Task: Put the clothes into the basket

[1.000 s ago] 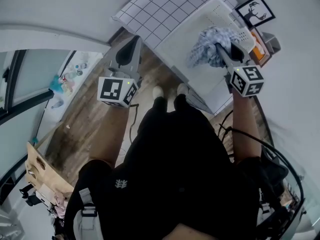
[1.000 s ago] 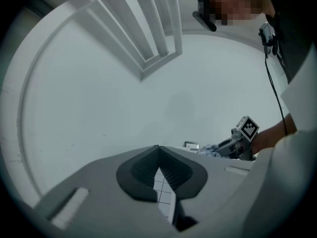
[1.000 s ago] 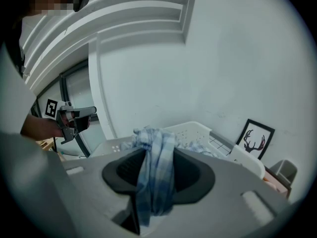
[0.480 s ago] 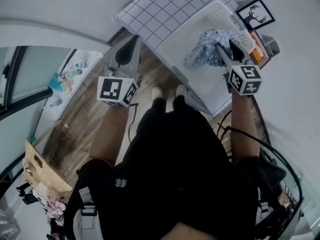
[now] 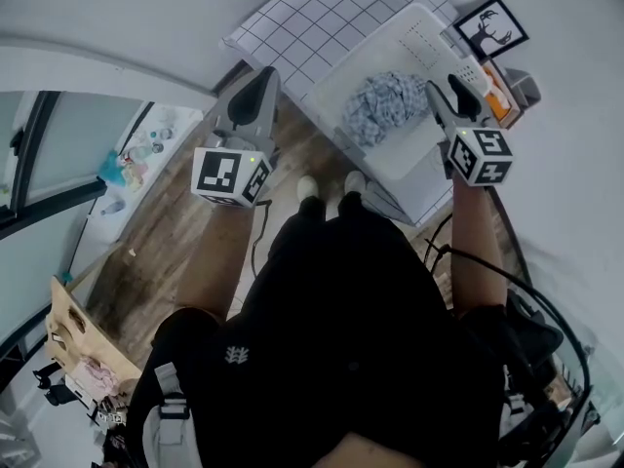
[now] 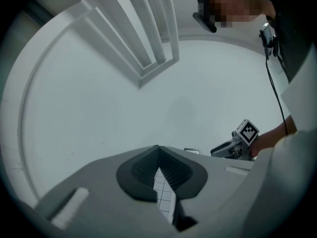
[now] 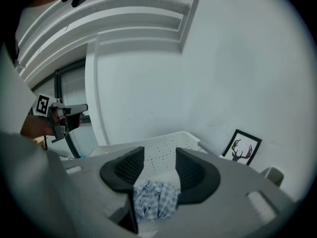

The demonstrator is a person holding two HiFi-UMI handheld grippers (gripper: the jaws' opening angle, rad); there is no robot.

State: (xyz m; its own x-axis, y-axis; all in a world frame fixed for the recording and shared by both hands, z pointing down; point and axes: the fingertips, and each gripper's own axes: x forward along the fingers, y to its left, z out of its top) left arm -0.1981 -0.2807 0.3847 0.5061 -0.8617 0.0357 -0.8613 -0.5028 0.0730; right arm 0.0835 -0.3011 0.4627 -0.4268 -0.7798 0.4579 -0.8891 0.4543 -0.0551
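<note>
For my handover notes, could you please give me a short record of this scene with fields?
Basket: white, perforated wall, beside grid-patterned sheet
Cloth: blue-checked, crumpled, lying inside basket
Right gripper: over basket, fingers have just been opening, apart, cloth below them, not gripped
Left gripper: fingers together, empty, away from basket

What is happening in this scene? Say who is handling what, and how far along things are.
A person stands at a white basket with a gripper in each hand. The right gripper hangs over the basket; its jaws have just been opening and now stand apart. The blue checked cloth lies inside the basket below them, clear of the pads. The left gripper is shut with nothing in it, held off to the side near a white grid-patterned sheet.
</note>
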